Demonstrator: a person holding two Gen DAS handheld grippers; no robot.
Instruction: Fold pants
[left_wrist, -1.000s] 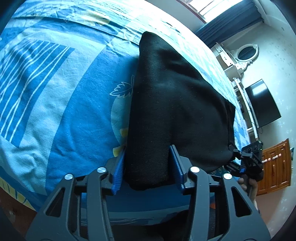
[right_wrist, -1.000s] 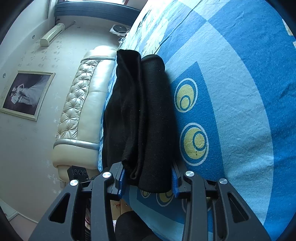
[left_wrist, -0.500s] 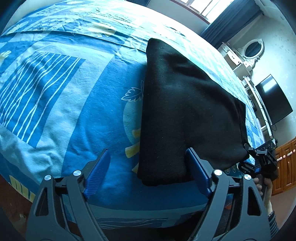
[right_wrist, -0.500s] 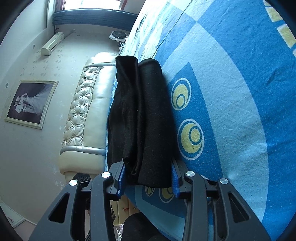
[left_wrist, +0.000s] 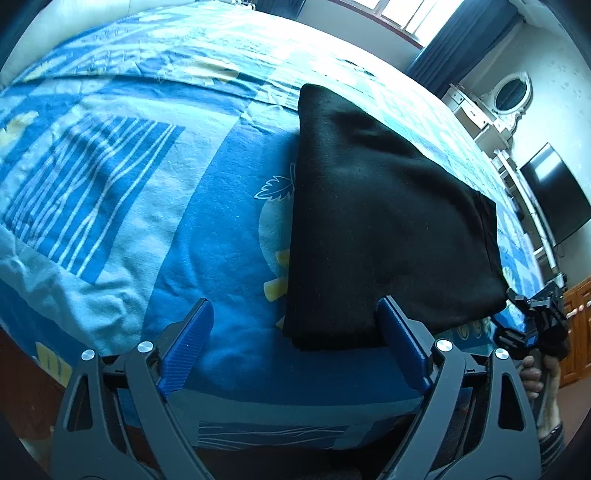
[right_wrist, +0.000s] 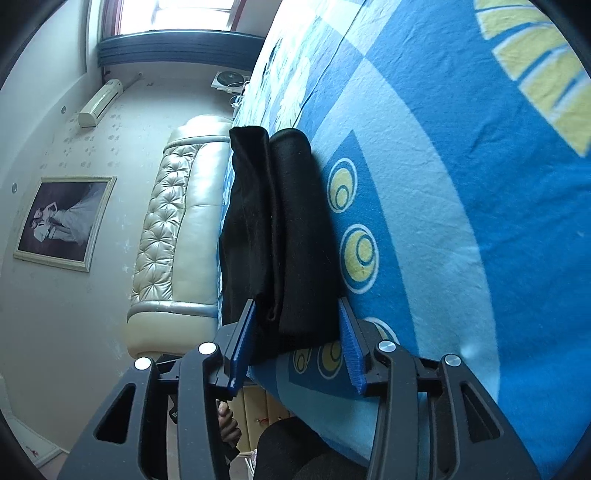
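In the left wrist view, the folded black pants lie on the blue patterned bedsheet, long axis running from 6 toward 12 o'clock. The left gripper stands wide, its jaws opening; the pants' near corner sits between them, beside the 3 o'clock pad, unpressed. In the right wrist view, the pants stretch toward 12 o'clock; the right gripper brackets their near end, jaws opening.

The pants are matt black knit cloth, faintly fuzzy. The bed sheet is soft, creased blue cotton-like cloth. The headboard is glossy cream tufted leather. The left tongs have matt black plastic arms, ribbed blue pads and shiny metal rivets.
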